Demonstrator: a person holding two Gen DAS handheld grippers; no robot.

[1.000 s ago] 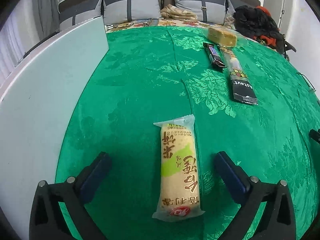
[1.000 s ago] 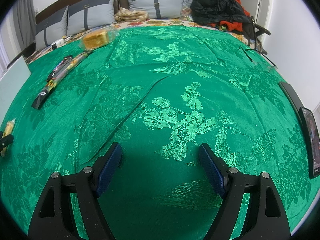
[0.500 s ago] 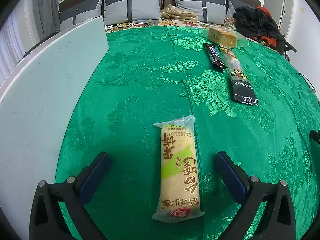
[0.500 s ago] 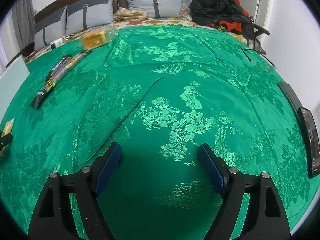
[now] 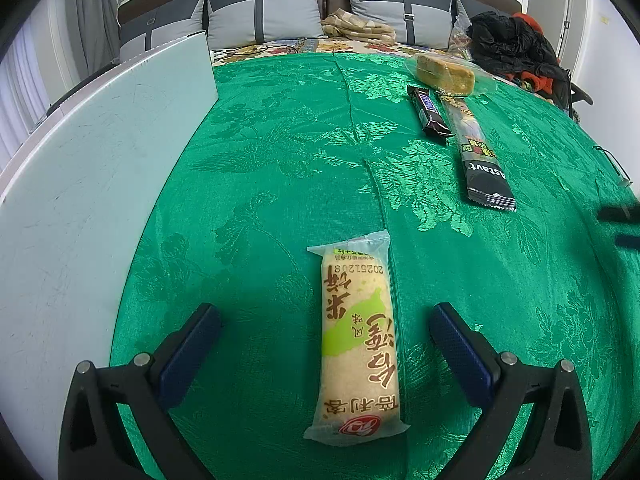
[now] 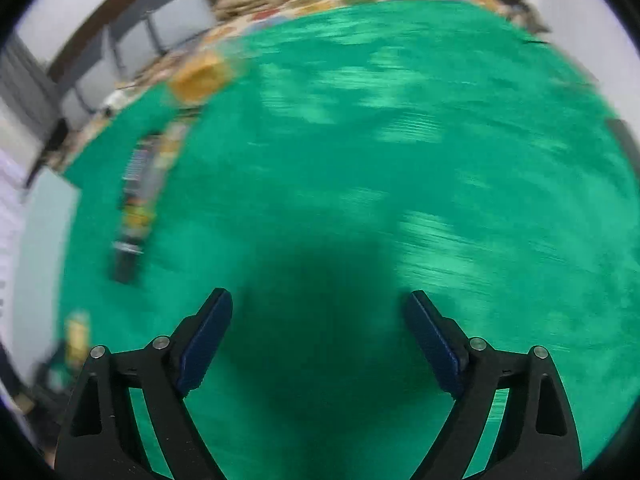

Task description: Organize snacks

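Two grippers: both spread wide, empty
Left gripper [image 5: 325,330]: straddles rice cracker pack [image 5: 357,344]
Right gripper [image 6: 320,318]: above green cloth [image 6: 400,160], view blurred

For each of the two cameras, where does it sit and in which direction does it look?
Left wrist: on the left hand-held gripper, looking along its open fingers at the rice cracker pack on the green cloth.
Right wrist: on the right hand-held gripper, open over bare cloth; motion-blurred.
Shared: the black snack sachet, yellow cake and white board.
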